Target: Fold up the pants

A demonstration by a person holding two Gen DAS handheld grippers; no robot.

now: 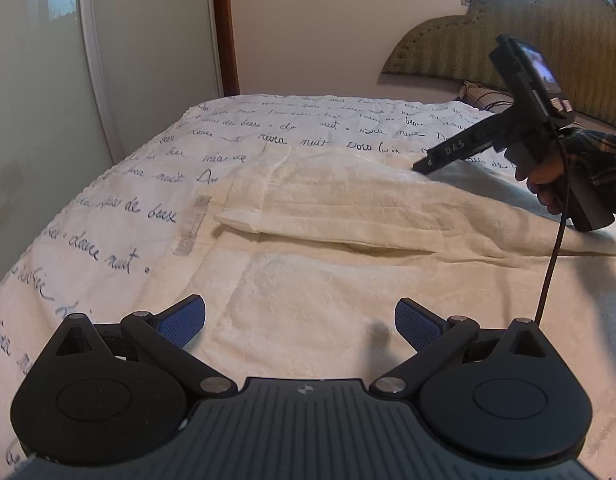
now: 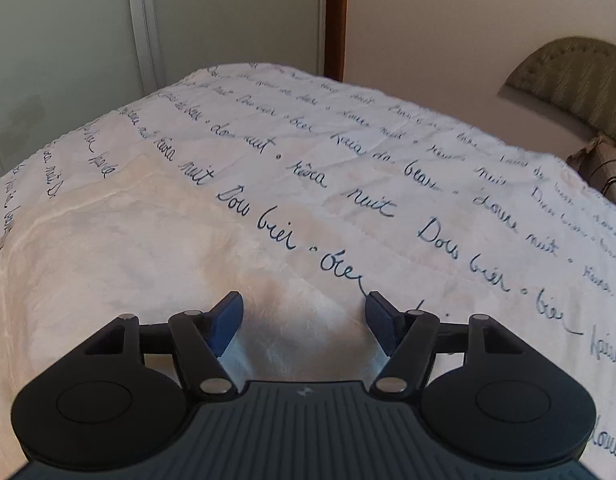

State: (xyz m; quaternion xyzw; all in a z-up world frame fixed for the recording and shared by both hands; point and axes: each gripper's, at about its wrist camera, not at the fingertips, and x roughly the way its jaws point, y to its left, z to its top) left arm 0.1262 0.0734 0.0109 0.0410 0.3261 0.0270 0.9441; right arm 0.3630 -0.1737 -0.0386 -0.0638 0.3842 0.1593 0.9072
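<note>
Cream fleecy pants (image 1: 327,280) lie spread on the bed, with one leg (image 1: 347,208) folded across them and a grey label (image 1: 192,224) at their left edge. My left gripper (image 1: 300,320) hovers open over the near part of the pants, with nothing between its blue pads (image 1: 184,320). A hand in a plaid sleeve (image 1: 587,164) holds my right gripper (image 1: 421,166), whose tip is down at the far edge of the pants. In the right wrist view that gripper (image 2: 304,320) stands open, the pants' edge (image 2: 128,240) lies under and between its pads, and nothing is pinched.
The bedspread (image 1: 120,208) is white with blue handwriting print. A green padded headboard (image 1: 487,28) and a pillow (image 1: 483,96) are at the far right. Pale wardrobe doors (image 1: 48,80) stand beyond the bed's left edge. A black cable (image 1: 551,256) hangs from the right gripper.
</note>
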